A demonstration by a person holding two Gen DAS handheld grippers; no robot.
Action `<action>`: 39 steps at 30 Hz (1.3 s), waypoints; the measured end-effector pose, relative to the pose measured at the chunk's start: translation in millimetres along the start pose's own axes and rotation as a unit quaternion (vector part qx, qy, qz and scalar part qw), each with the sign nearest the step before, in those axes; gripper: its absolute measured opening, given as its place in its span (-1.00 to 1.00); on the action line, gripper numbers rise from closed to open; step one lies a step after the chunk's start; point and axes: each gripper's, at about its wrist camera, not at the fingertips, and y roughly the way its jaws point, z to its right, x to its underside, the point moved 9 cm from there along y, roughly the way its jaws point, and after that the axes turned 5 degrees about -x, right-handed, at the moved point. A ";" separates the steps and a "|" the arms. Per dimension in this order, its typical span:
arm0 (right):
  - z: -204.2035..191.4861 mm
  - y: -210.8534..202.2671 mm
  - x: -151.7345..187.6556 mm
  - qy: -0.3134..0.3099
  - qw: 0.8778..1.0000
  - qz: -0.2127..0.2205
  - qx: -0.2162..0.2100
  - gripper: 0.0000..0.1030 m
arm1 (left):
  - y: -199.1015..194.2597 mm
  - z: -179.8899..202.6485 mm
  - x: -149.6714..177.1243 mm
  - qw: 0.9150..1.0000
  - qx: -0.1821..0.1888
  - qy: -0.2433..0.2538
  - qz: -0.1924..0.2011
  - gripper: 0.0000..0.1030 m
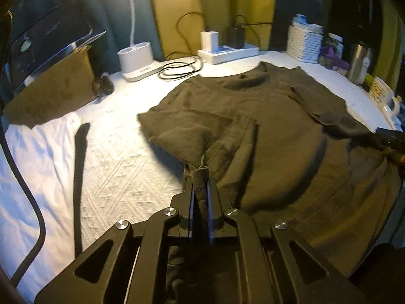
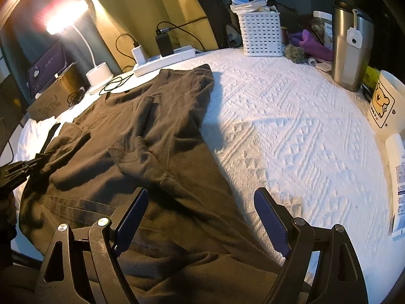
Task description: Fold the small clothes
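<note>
While our left gripper [image 1: 200,177] pinches the dark olive cotton T-shirt [image 1: 278,131], our right gripper [image 2: 201,202] hangs wide open above it.

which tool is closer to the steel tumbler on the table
Right. The right tool hangs open over the shirt's near edge, with the steel tumbler ahead to its right. The left tool, pinching shirt fabric, sits farther across the shirt.
</note>
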 end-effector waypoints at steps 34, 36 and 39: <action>18.2 -37.8 13.3 -0.005 0.999 0.038 0.027 0.68 | -31.2 50.7 15.5 0.998 0.058 0.005 0.001 -0.59; 21.9 -45.9 12.9 -0.008 0.998 0.042 0.039 0.68 | -41.5 35.0 16.2 0.999 0.050 -0.011 0.010 0.02; 26.0 -57.6 16.1 -0.009 0.998 0.045 0.047 0.68 | -49.1 16.1 26.6 0.998 0.049 -0.036 0.008 0.09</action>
